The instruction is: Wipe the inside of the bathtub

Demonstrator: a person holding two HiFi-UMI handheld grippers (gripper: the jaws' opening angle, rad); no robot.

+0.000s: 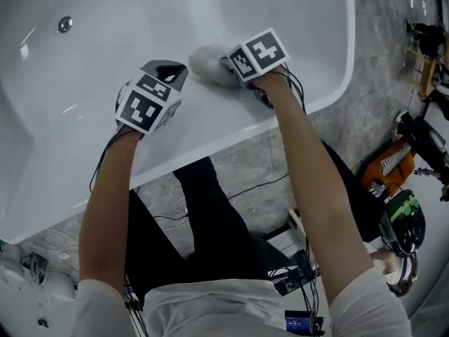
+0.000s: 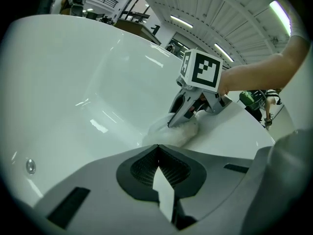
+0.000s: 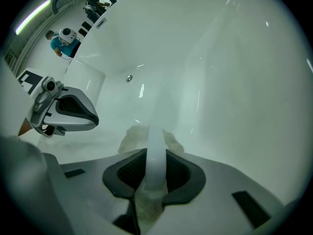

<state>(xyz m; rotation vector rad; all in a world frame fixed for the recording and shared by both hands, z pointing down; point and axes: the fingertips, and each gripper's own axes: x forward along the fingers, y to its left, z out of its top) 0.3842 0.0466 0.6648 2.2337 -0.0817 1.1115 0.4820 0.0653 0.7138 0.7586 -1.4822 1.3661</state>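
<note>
- While I look down through the head camera, a white bathtub [image 1: 210, 128] fills the upper frame, with a round metal fitting [image 1: 64, 24] on its far left wall.
- My right gripper [image 1: 226, 64] is clamped on a fluffy white cloth [image 1: 205, 64], which lies against the tub's inner wall just inside the near rim.
- My left gripper [image 1: 172, 72] is near the cloth, on its left. Its jaws are pressed together with nothing between them.
- Both bare forearms reach over the rim from a grey stone-patterned floor [image 1: 259, 160].

Wide open bathtub basin [image 1: 140, 20] beyond; left hand-held gripper [image 1: 170, 69] alongside.
</note>
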